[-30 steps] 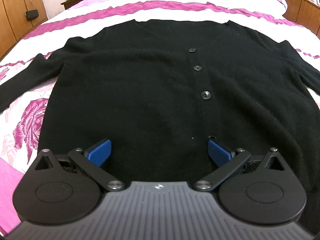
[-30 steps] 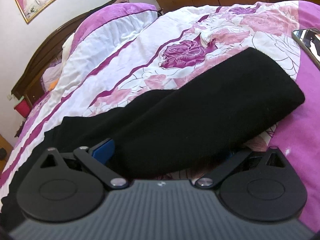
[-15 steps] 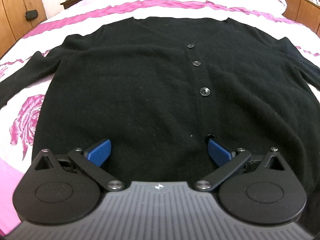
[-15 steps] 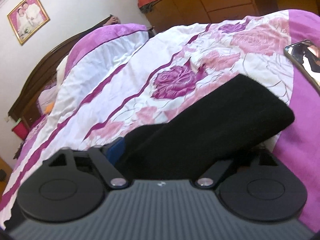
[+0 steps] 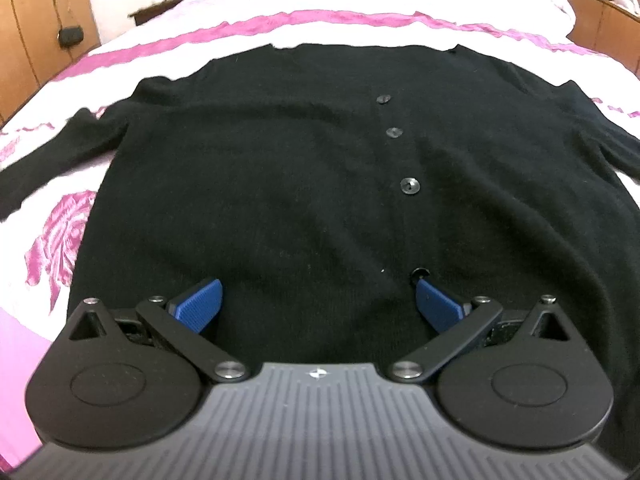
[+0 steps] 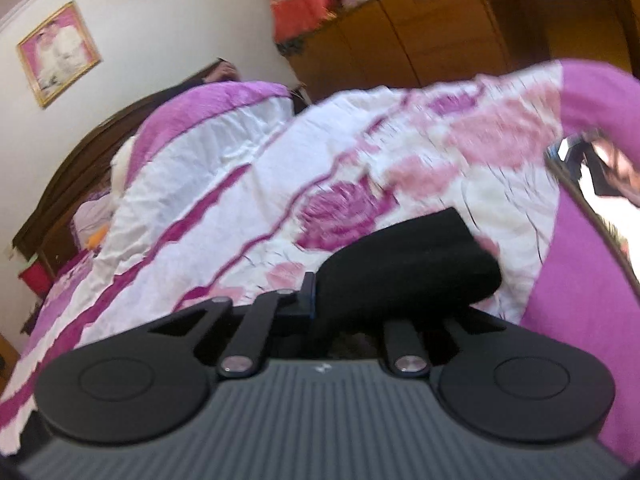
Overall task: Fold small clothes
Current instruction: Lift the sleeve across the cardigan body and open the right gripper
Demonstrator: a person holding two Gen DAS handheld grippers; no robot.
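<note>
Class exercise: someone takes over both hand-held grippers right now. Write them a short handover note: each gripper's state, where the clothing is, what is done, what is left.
Left hand-held gripper: jaws open, holding nothing, over the lower front of the black cardigan.
Right hand-held gripper: its jaws have just been closing and are now shut on the sleeve end, raised off the floral bedspread.
Cardigan: spread flat, buttons up, on the bed, both sleeves out to the sides.
Done: one sleeve gripped.
Left: probably carry that sleeve across the body, fold the other sleeve, then fold the body. No fold is visible yet.
Note: a phone lies near the sleeve.
</note>
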